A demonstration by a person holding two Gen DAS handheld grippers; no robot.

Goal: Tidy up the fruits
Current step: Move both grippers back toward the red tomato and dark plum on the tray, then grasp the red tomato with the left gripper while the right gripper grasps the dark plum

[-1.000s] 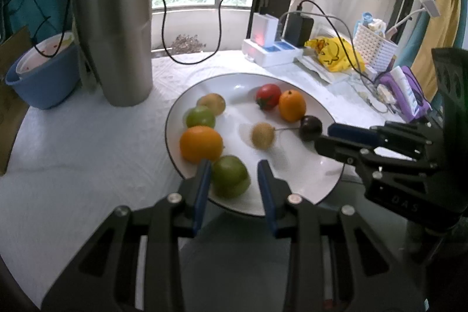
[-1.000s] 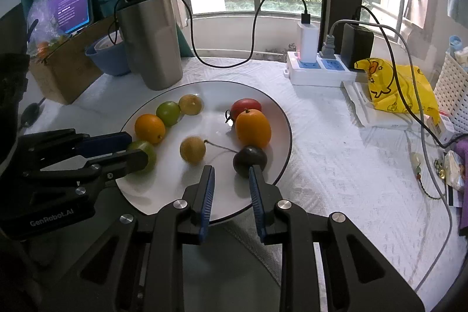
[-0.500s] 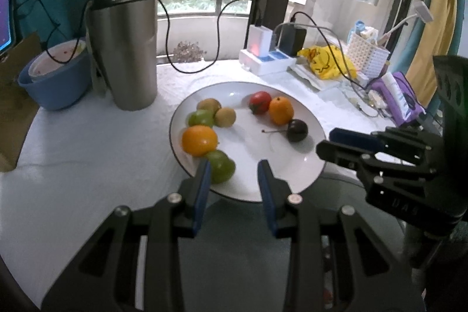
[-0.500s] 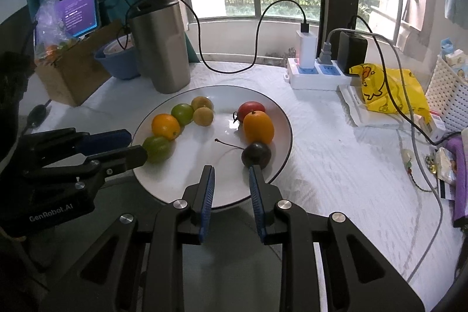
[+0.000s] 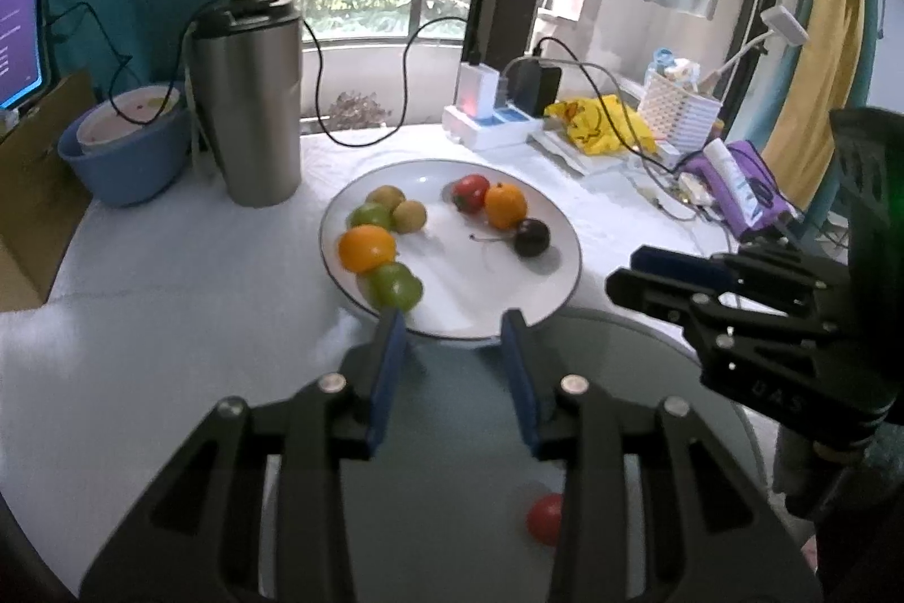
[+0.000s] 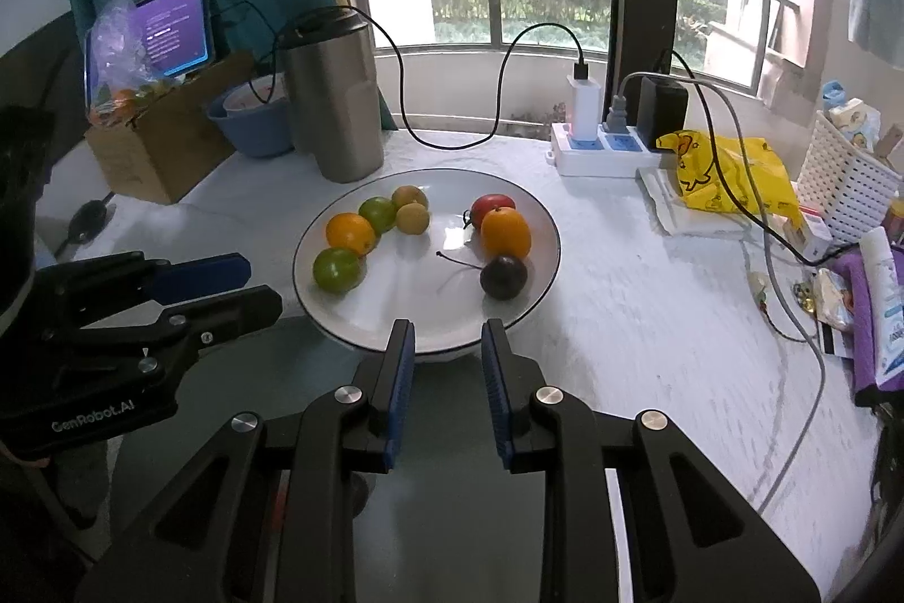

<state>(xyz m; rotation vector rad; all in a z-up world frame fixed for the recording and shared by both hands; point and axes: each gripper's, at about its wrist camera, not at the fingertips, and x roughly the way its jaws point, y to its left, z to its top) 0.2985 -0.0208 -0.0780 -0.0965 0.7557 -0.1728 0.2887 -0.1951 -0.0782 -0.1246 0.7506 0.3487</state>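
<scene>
Plate (image 6: 542,207): white, on the table, holding all eight fruits I count; it lies at 12 o'clock from both claws.
Left cluster (image 6: 361,235): two oranges-and-greens plus two tan fruits, touching in an arc at the plate's 9 to 11 o'clock.
Right cluster (image 6: 500,241): tomato, orange and dark cherry, touching, at 2 to 4 o'clock.
Left gripper (image 5: 455,320): fingers apart, holding nothing, just short of the rim.
Right gripper (image 6: 446,329): fingers apart, likewise empty.
Progress: I judge sorting essentially done (nothing visibly left loose on the table).
</scene>
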